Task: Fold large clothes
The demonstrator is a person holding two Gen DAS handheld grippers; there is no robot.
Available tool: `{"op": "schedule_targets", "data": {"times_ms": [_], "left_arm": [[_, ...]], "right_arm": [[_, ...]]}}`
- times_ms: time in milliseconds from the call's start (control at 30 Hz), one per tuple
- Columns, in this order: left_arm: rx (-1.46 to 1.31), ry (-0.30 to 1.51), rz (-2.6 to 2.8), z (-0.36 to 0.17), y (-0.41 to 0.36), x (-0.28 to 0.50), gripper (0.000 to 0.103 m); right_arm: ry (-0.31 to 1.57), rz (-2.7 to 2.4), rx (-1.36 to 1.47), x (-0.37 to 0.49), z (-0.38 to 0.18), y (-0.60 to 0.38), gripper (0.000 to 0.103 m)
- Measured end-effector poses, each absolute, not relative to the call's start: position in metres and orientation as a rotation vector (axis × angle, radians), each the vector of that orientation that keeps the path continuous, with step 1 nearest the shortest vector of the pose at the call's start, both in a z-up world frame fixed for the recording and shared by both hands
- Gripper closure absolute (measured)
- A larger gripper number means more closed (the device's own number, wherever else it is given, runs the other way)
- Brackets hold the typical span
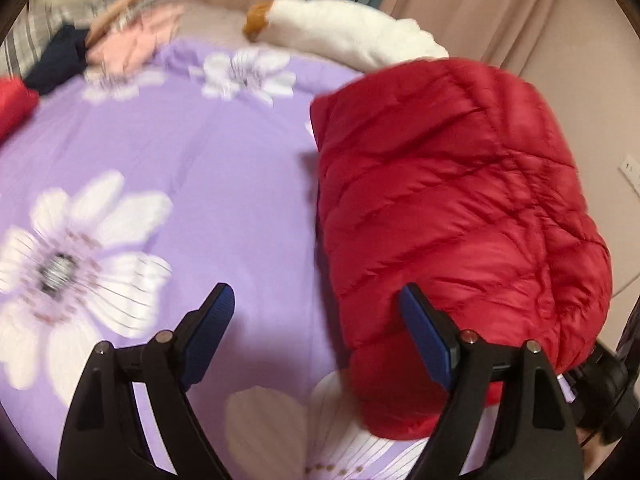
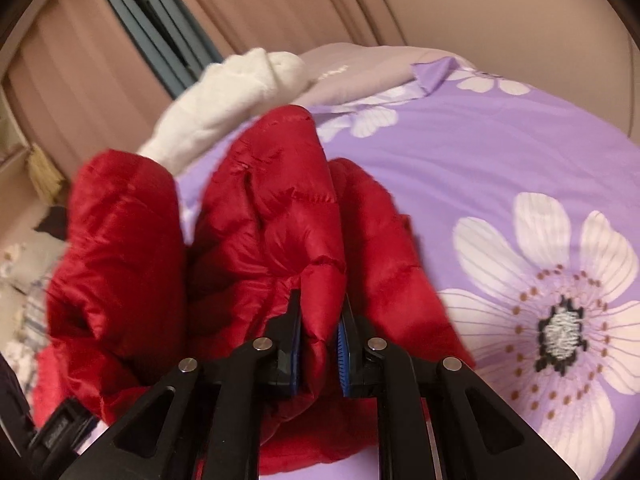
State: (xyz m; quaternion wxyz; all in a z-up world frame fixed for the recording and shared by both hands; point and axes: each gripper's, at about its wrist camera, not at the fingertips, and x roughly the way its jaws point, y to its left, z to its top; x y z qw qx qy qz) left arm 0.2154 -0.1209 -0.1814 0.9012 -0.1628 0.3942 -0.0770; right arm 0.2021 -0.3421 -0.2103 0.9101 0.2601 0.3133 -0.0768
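The red jacket lies bunched into a thick bundle on the purple flowered bedspread, near the bed's edge, with a white plush garment just behind it. Judging by the compact, doubled-over shape seen from the left wrist, at least one fold seems already made, but the bundle is lumpy and uneven, so I would put the task somewhere in the middle: the jacket still needs flattening, squaring up and probably a last fold. The right gripper is clamped narrowly on a pinch of the jacket's puffy fabric, the cloth squeezed between its blue pads, and red folds billow up around it. The left gripper stands wide apart and holds nothing; its right-hand finger is close against the jacket's near end, though whether it touches is hard to tell through the blur. Other clothes wait at the far side of the bed: a pink garment, a dark blue one, something striped and another red piece at the edge of view, so more folding likely remains. No basket, box or other container shows in either view; everything rests straight on the bedspread.
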Motion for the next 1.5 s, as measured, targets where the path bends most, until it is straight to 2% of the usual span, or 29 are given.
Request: {"op": "schedule_targets", "data": {"times_ms": [200,433,467,533,567,633,700,833,1000,1200,1367,1433,1500], "left_arm": [[-0.390,0.732,-0.142,-0.174,-0.122,0.226,0.019],[-0.313,0.742,-0.209,-0.170,-0.153,0.247,0.019],[-0.304,0.740,-0.225,-0.171,-0.160,0.248,0.020],[-0.302,0.763,-0.284,-0.174,-0.177,0.251,0.028],[-0.306,0.782,-0.309,-0.176,-0.184,0.253,0.028],[-0.316,0.803,-0.334,-0.182,-0.192,0.258,0.028],[-0.314,0.797,-0.315,-0.184,-0.199,0.258,0.028],[-0.251,0.736,-0.233,-0.182,-0.214,0.246,0.028],[-0.221,0.739,-0.192,-0.183,-0.225,0.245,0.028],[-0.198,0.747,-0.183,-0.187,-0.227,0.249,0.028],[-0.244,0.783,-0.198,-0.194,-0.218,0.256,0.028],[-0.294,0.815,-0.237,-0.197,-0.210,0.260,0.023],[-0.340,0.844,-0.272,-0.201,-0.202,0.265,0.018]], "right_arm": [[0.679,-0.274,0.535,0.199,-0.218,-0.361,0.090],[0.692,-0.391,0.533,0.181,-0.221,-0.387,0.090],[0.706,-0.412,0.531,0.180,-0.223,-0.392,0.090],[0.760,-0.534,0.465,0.179,-0.229,-0.396,0.099],[0.800,-0.627,0.418,0.178,-0.235,-0.401,0.099],[0.840,-0.584,0.561,0.168,-0.250,-0.428,0.099],[0.798,-0.460,0.734,0.155,-0.251,-0.448,0.099],[0.664,-0.581,0.610,0.134,-0.218,-0.448,0.099],[0.536,-0.508,0.701,0.123,-0.199,-0.441,0.099],[0.321,-0.333,0.713,0.131,-0.151,-0.403,0.099],[0.421,-0.211,0.689,0.185,-0.178,-0.376,0.098],[0.489,-0.335,0.639,0.201,-0.203,-0.376,0.099],[0.504,-0.357,0.705,0.206,-0.223,-0.389,0.099]]}}
